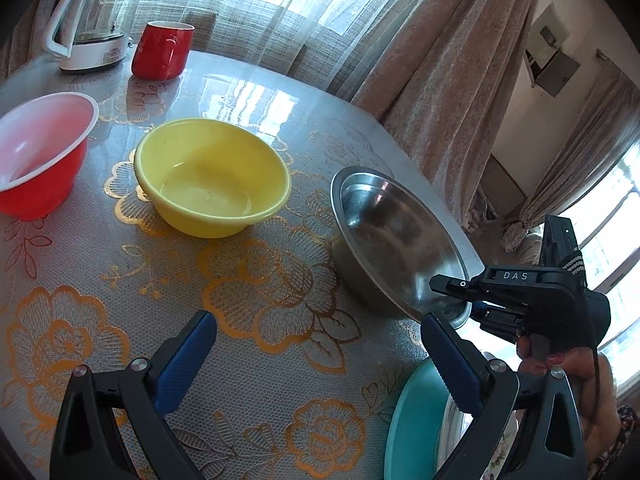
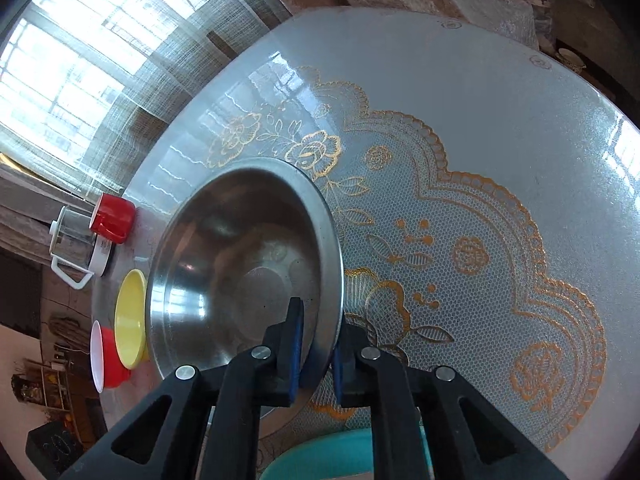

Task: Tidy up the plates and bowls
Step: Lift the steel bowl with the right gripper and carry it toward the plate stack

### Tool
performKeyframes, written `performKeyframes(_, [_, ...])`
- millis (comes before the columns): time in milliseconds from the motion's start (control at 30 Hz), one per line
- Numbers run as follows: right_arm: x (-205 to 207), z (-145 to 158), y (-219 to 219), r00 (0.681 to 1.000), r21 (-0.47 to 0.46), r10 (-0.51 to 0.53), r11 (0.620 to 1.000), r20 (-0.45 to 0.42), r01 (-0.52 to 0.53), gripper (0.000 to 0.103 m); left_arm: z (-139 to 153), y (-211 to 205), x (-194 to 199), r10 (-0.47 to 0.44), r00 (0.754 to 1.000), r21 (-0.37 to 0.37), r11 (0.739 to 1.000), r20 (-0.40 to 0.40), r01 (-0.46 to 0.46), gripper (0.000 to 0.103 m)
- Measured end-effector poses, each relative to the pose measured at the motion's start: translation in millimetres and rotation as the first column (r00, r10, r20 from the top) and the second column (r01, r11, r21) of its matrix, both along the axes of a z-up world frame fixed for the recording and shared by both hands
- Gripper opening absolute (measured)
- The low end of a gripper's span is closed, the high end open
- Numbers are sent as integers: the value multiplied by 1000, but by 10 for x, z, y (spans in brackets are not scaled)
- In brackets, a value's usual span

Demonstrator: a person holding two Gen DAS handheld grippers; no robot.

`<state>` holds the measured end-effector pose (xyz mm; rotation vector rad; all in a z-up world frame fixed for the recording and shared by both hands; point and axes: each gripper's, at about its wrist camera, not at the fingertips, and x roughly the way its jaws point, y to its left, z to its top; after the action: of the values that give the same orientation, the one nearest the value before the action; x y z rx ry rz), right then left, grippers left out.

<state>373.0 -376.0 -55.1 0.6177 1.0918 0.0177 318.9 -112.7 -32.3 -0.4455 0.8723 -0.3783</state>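
A steel bowl (image 1: 396, 236) sits tilted near the table's right edge; it fills the right wrist view (image 2: 240, 264). My right gripper (image 2: 318, 344) is shut on its rim, one finger inside and one outside; it shows in the left wrist view (image 1: 464, 292). My left gripper (image 1: 320, 344) is open and empty above the tablecloth. A yellow bowl (image 1: 212, 176) (image 2: 130, 320) and a red bowl with white inside (image 1: 40, 152) (image 2: 106, 356) stand to the left. A teal plate (image 1: 416, 420) (image 2: 332, 456) lies at the near edge under my left gripper's right finger.
A red mug (image 1: 160, 50) (image 2: 114, 218) and a glass kettle on a white base (image 1: 96, 20) (image 2: 76, 248) stand at the table's far side. The round table (image 2: 500, 120) has a glossy gold-flowered cover. Curtains (image 1: 440, 80) hang beyond it.
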Motion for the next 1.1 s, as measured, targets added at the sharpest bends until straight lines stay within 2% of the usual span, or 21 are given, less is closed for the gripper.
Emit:
performKeyframes(367, [-136, 54, 320, 988, -12, 155, 988, -20, -156, 14, -41, -43, 31, -64, 998, -74, 995, -16, 63, 101])
performKeyframes(533, [-82, 32, 372, 987, -52, 158, 986, -32, -159, 18, -109, 10, 89, -66, 996, -136, 989, -53, 58, 93])
performKeyframes(633, [-34, 53, 346, 987, -54, 159, 986, -20, -160, 29, -146, -6, 109, -80, 995, -156, 985, -64, 69, 88])
performKeyframes(733, [57, 67, 280, 990, -83, 139, 987, -16, -140, 30, -154, -58, 122, -108, 992, -177, 980, -60, 96, 85])
performKeyframes(867, [189, 1, 186, 994, -71, 103, 992, -24, -105, 30, -143, -120, 142, -130, 990, -167, 979, -56, 120, 79])
performKeyframes(900, [206, -25, 171, 994, -54, 103, 993, -23, -104, 30, -144, -127, 148, -137, 989, -170, 977, -57, 125, 77])
performKeyframes(967, [214, -61, 171, 993, -22, 119, 993, -27, -119, 16, -153, -131, 157, -144, 988, -177, 975, -60, 131, 73])
performKeyframes(1033, [226, -84, 256, 990, -7, 136, 991, -47, -136, 9, -155, -137, 169, -139, 988, -171, 977, -63, 126, 71])
performKeyframes(1100, [180, -65, 308, 989, -24, 140, 990, -56, -141, 9, -156, -137, 158, -135, 989, -172, 977, -64, 122, 71])
